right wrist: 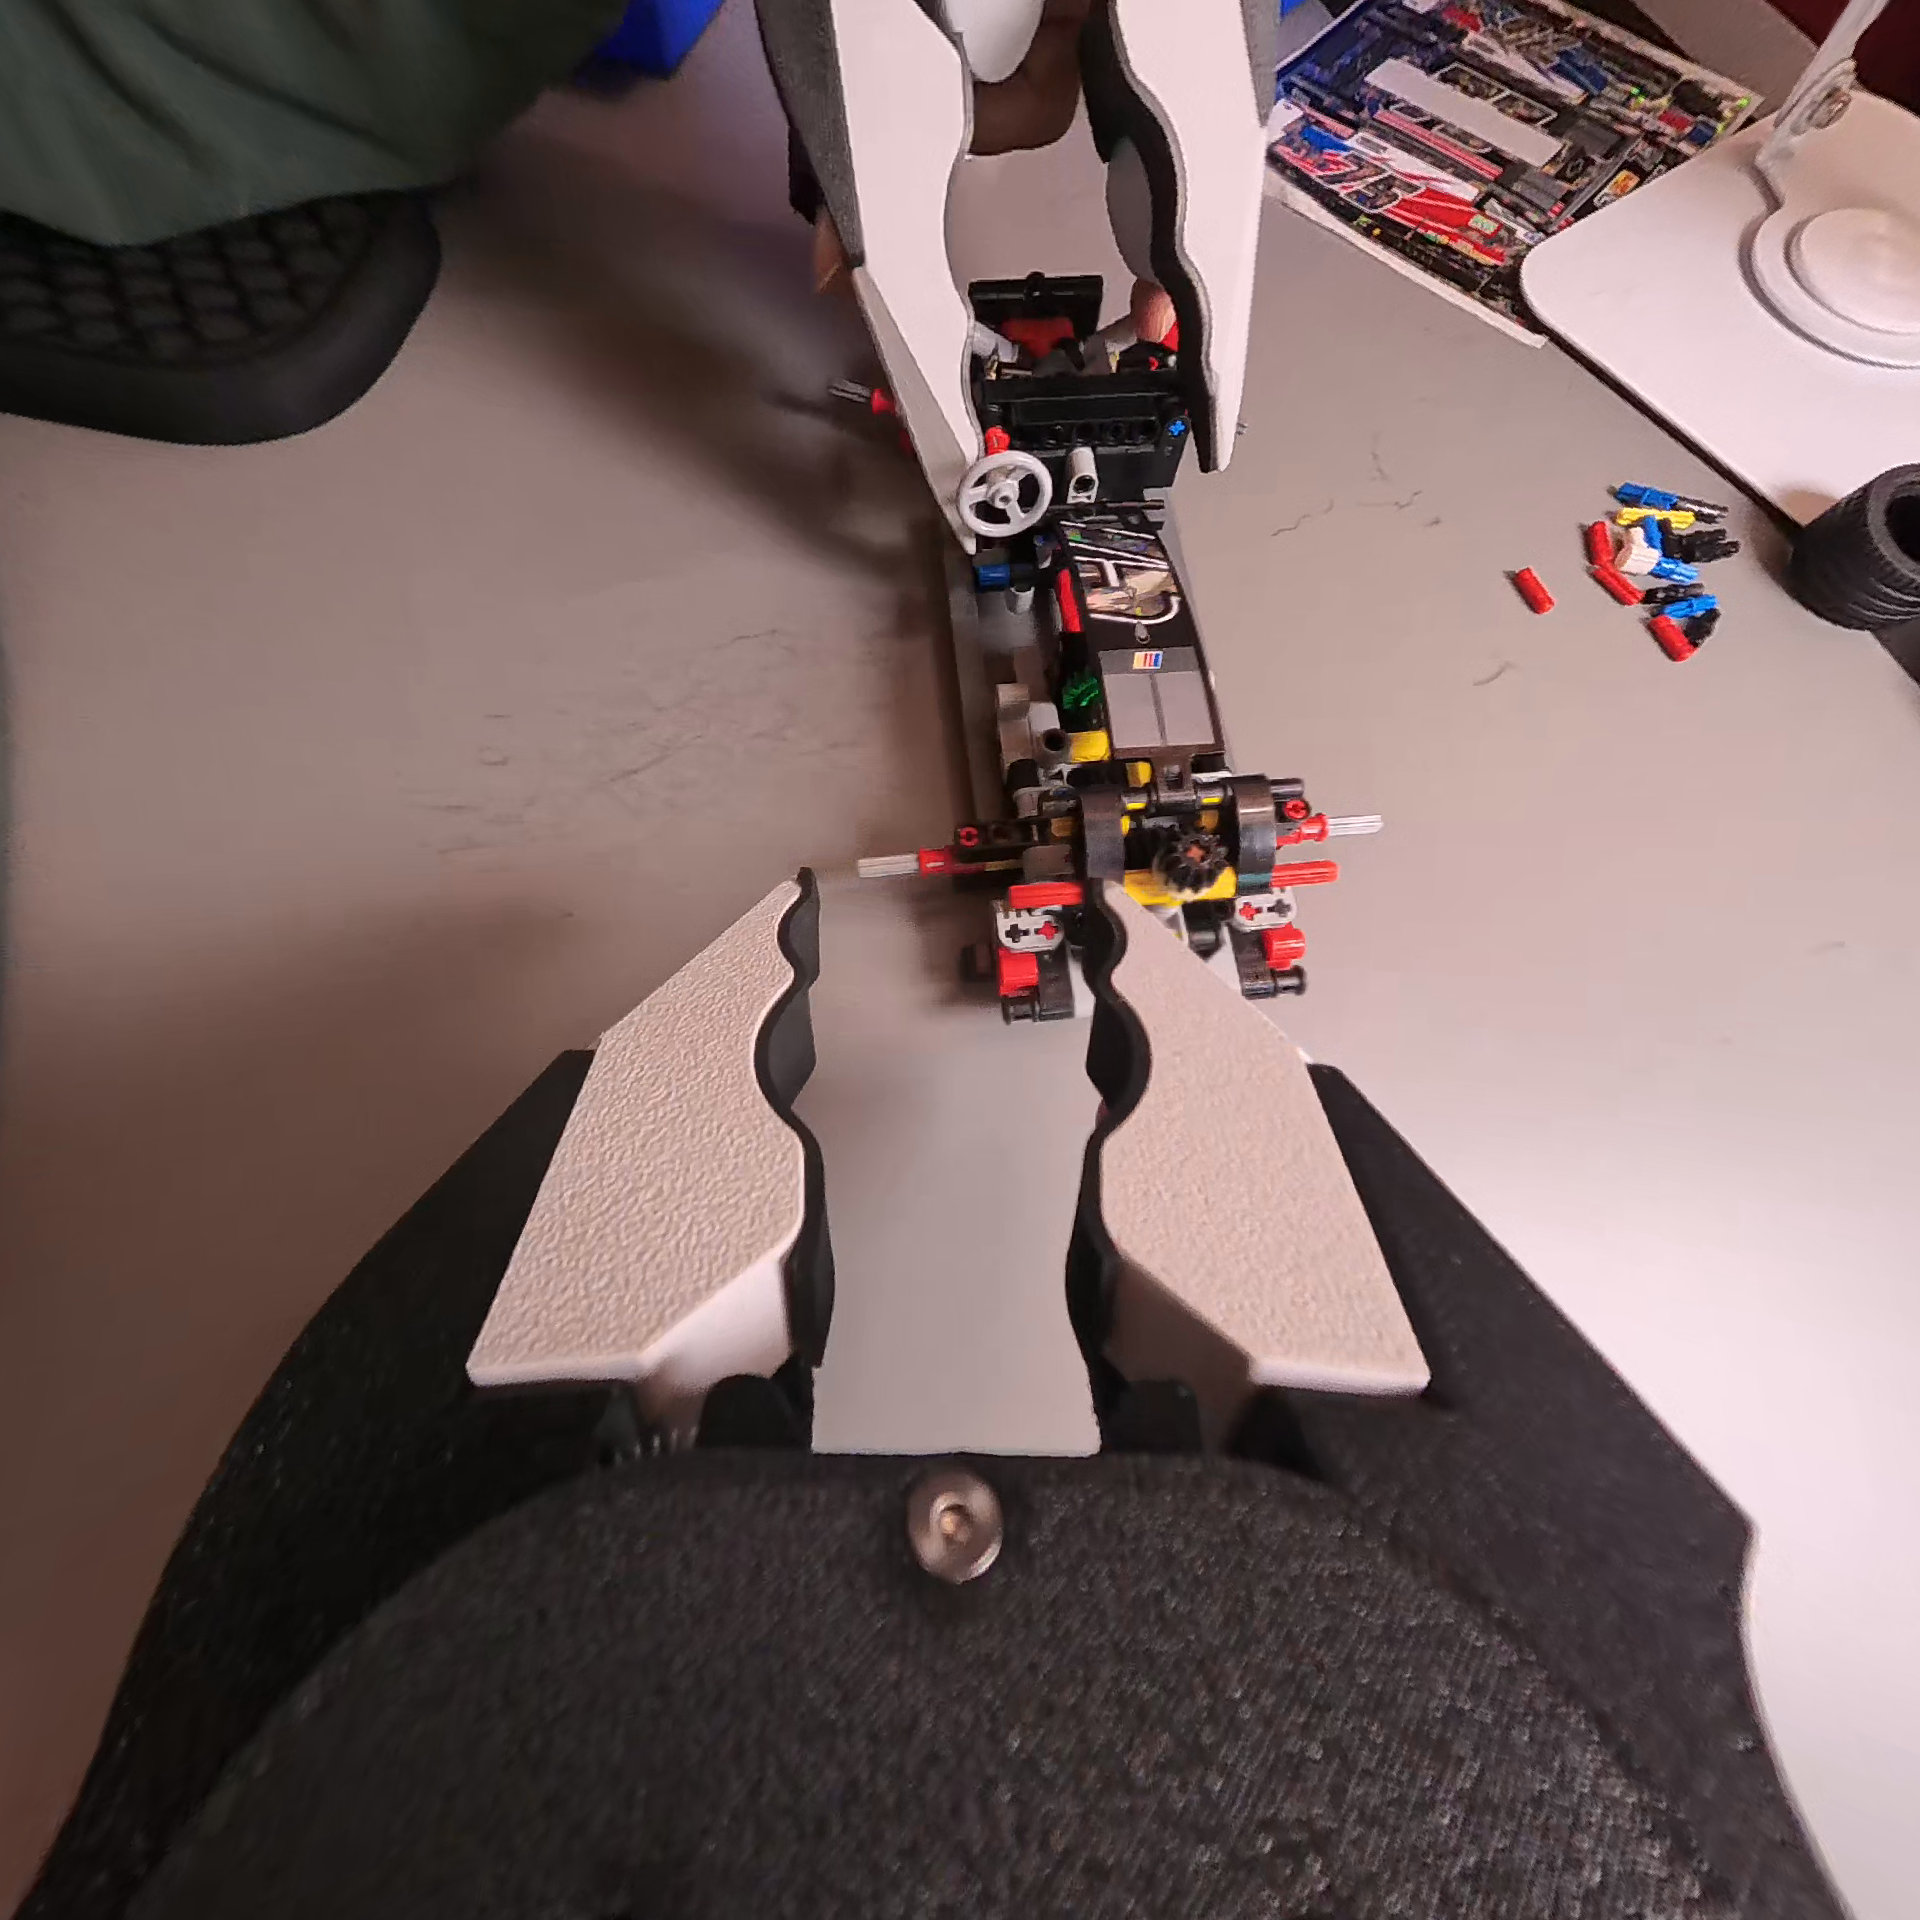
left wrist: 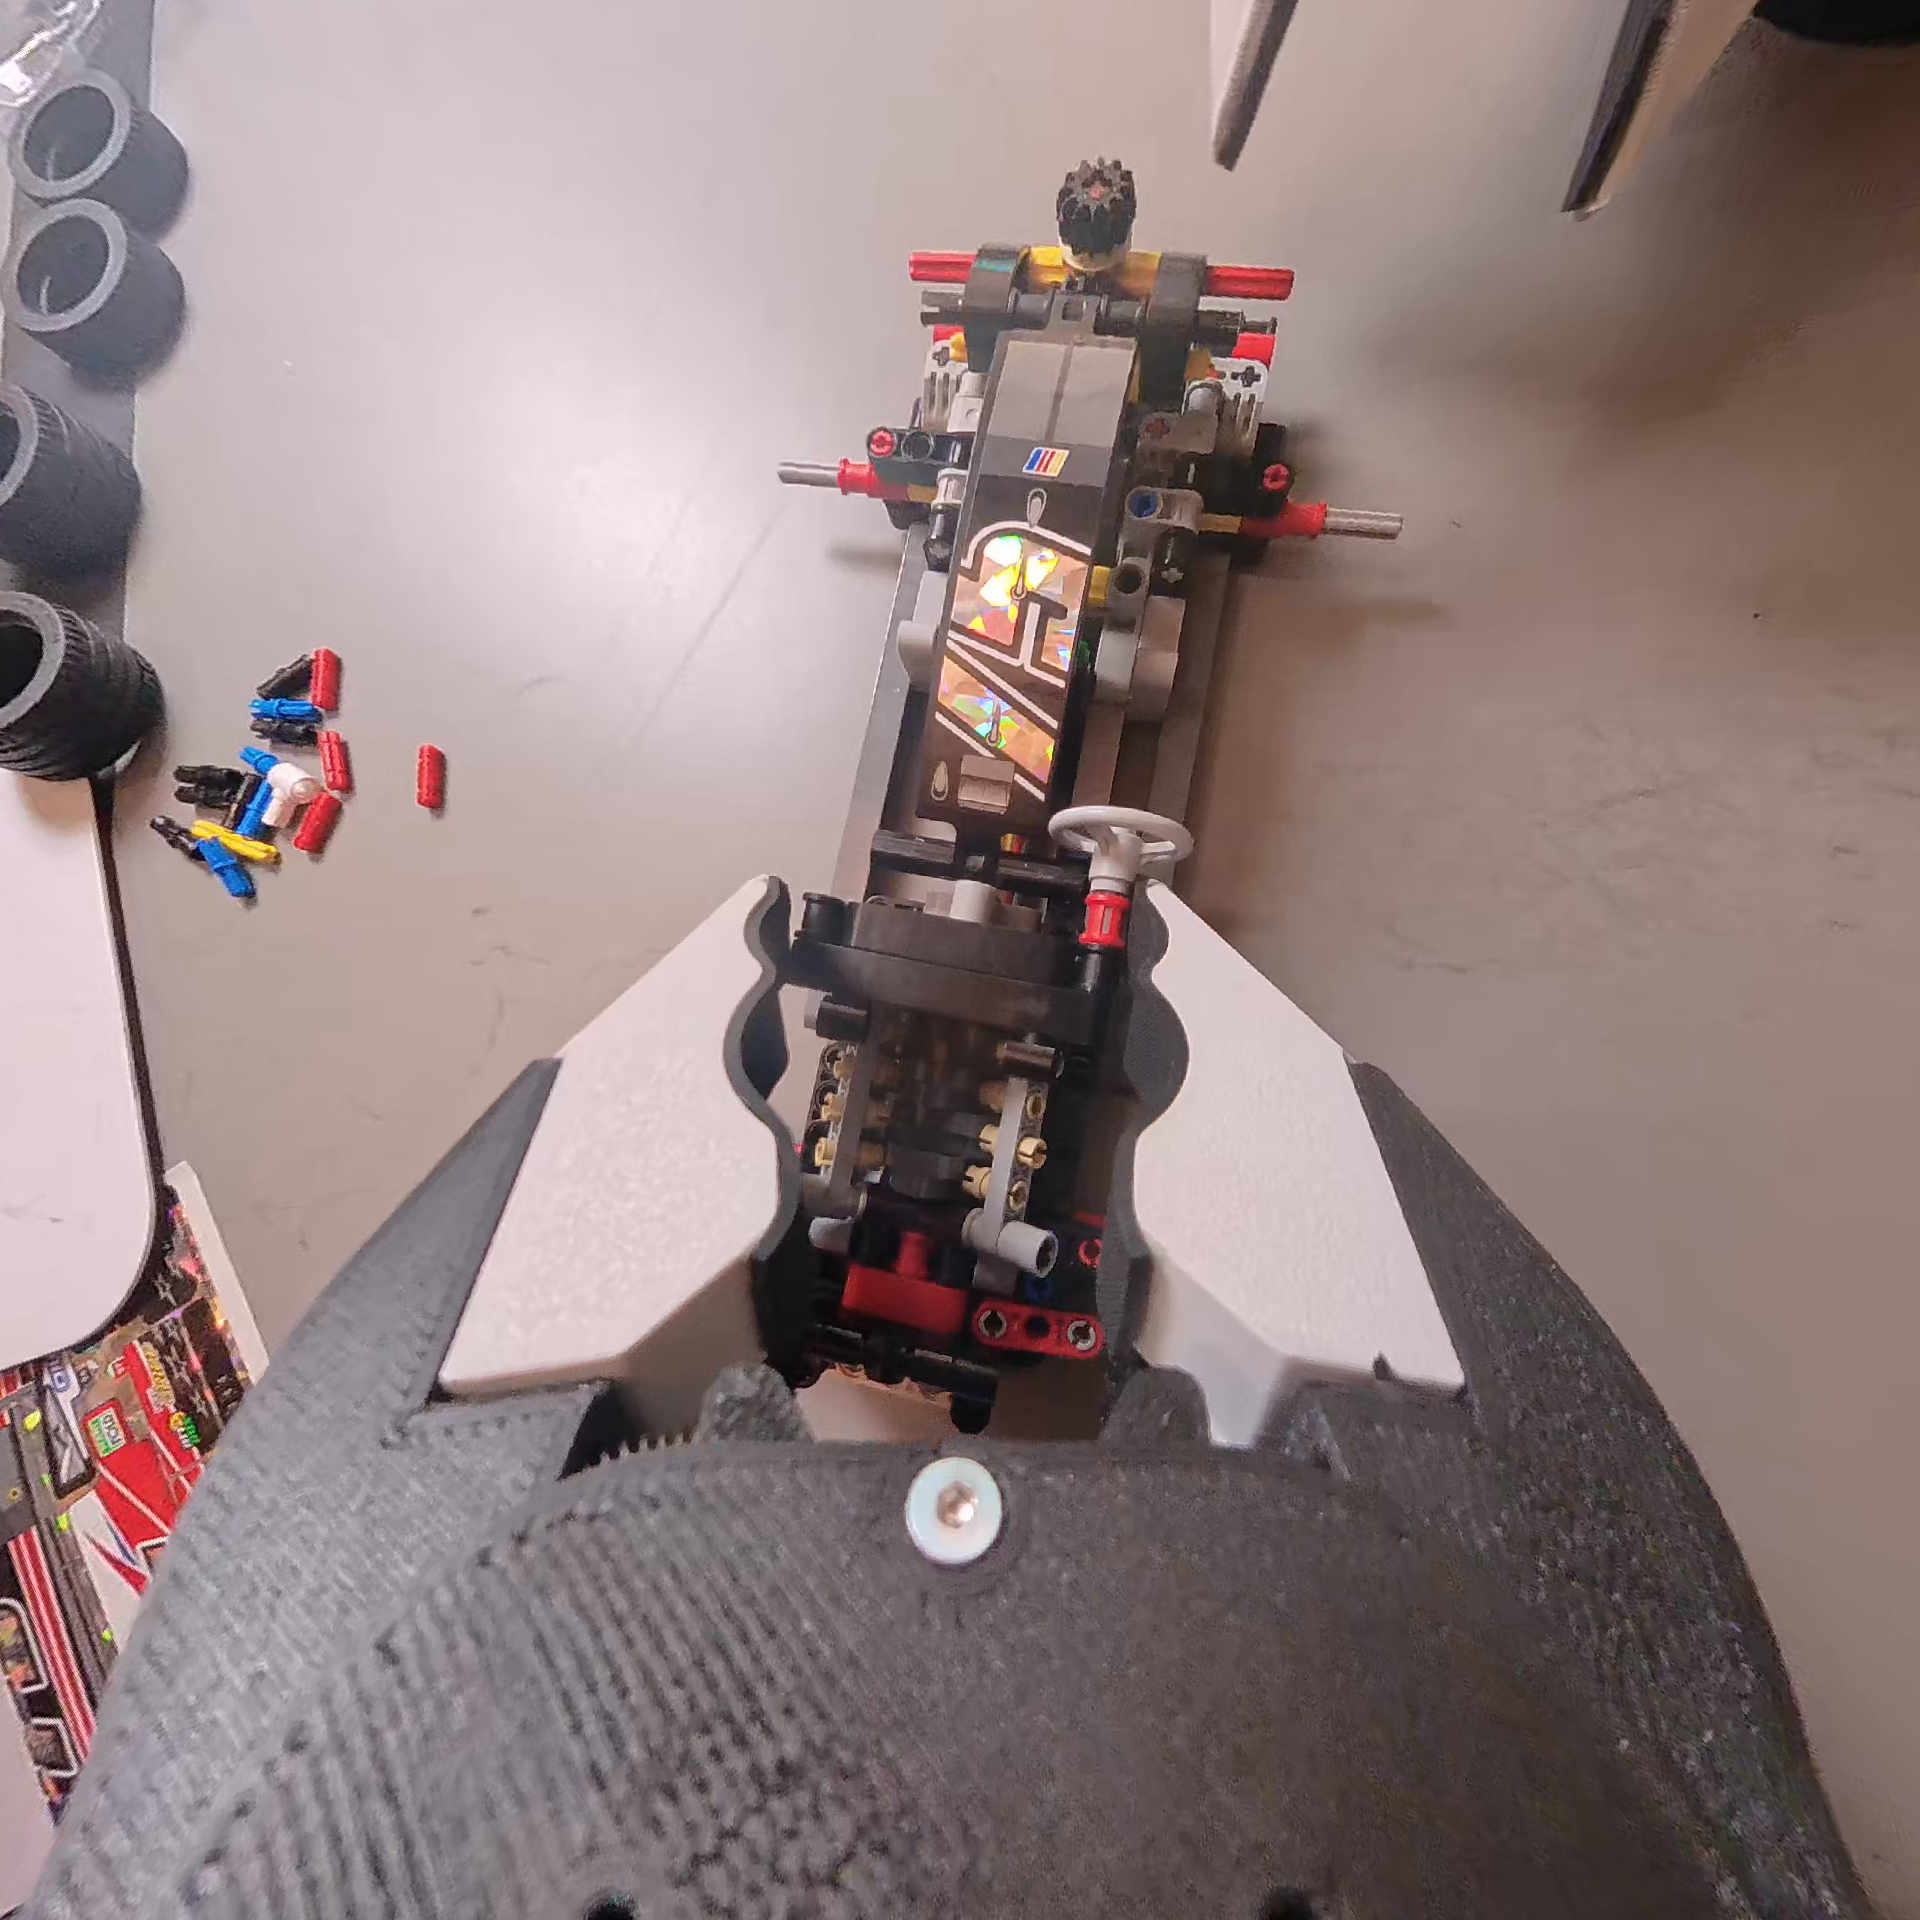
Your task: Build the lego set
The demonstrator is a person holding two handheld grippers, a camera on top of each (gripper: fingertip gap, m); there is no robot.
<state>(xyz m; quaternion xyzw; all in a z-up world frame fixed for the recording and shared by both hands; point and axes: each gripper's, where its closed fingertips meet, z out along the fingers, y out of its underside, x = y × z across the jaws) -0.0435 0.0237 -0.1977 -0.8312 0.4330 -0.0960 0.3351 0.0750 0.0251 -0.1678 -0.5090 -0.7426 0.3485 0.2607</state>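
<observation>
A long lego car chassis [left wrist: 1018, 644] lies on the grey table, with a shiny stickered black top, a white steering wheel [left wrist: 1120, 831] and a black gear [left wrist: 1094, 203] at its far end. My left gripper [left wrist: 961, 935] is shut on the chassis's near end, its fingers pressing both sides. In the right wrist view the chassis [right wrist: 1153, 707] points toward me, with the left gripper [right wrist: 1091, 488] at its far end. My right gripper [right wrist: 956, 894] is open and empty, its right fingertip just touching the gear end. It also shows in the left wrist view [left wrist: 1403, 182].
A pile of loose red, blue and black pins [left wrist: 265, 769] [right wrist: 1652, 571] lies beside the chassis, with one red pin [left wrist: 430, 775] apart from it. Black tyres [left wrist: 73, 239] [right wrist: 1870, 561] stand beyond. An instruction booklet [right wrist: 1496, 135], a white stand base [right wrist: 1766, 312] and a dark chair [right wrist: 208, 322] border the table. The grippers' ends are close to 12 cm from one another. The red pin [left wrist: 430, 775] is about 12 cm from my left fingertips and 20 cm from my right. My right wrist view [right wrist: 1535, 597] looks at it from another angle.
</observation>
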